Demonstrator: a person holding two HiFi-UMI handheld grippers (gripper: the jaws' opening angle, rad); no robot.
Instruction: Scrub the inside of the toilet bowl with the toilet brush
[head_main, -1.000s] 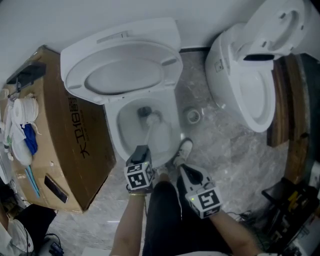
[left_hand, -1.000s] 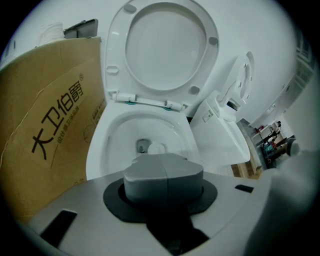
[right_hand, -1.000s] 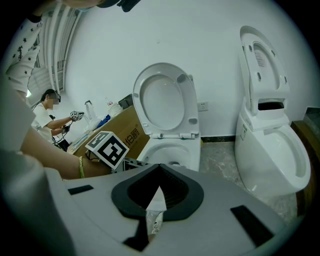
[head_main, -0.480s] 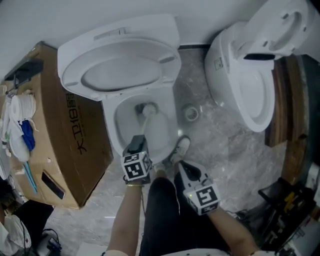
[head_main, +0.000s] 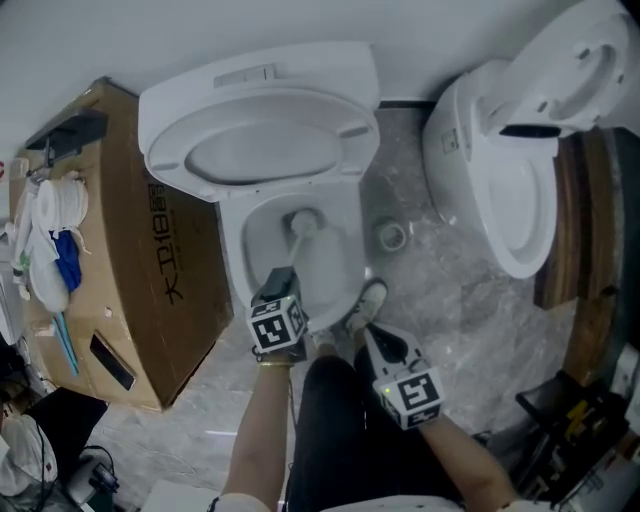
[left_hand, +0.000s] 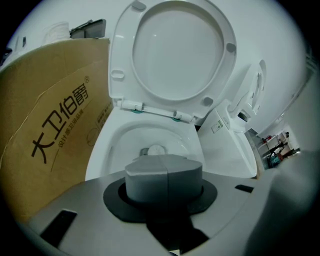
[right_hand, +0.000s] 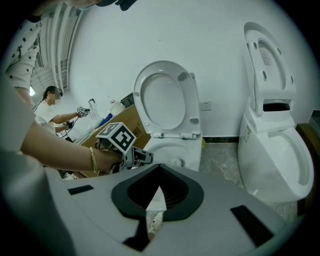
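Observation:
The white toilet (head_main: 262, 90) stands with seat and lid raised, its bowl (head_main: 255, 262) open below. My left gripper (head_main: 281, 281) hangs over the bowl's front rim, shut on the grey handle of the toilet brush. The handle slants down into the bowl, and the white brush head (head_main: 303, 222) rests low near the drain. In the left gripper view my left gripper (left_hand: 164, 172) clamps the handle's grey end, with the brush head (left_hand: 156, 149) beyond it. My right gripper (head_main: 370, 337) hangs beside the person's leg, right of the bowl, shut and holding nothing (right_hand: 157, 192).
A large cardboard box (head_main: 150, 270) with cloths on top stands against the toilet's left side. A second toilet (head_main: 510, 190) with its lid up stands at the right, beside dark wooden boards (head_main: 575, 230). A small ring (head_main: 391, 236) and the person's shoe (head_main: 368, 300) are on the marble floor between.
The brush head has moved from the bowl's middle toward its back, near the drain, with my left gripper following. The right gripper has kept its place.

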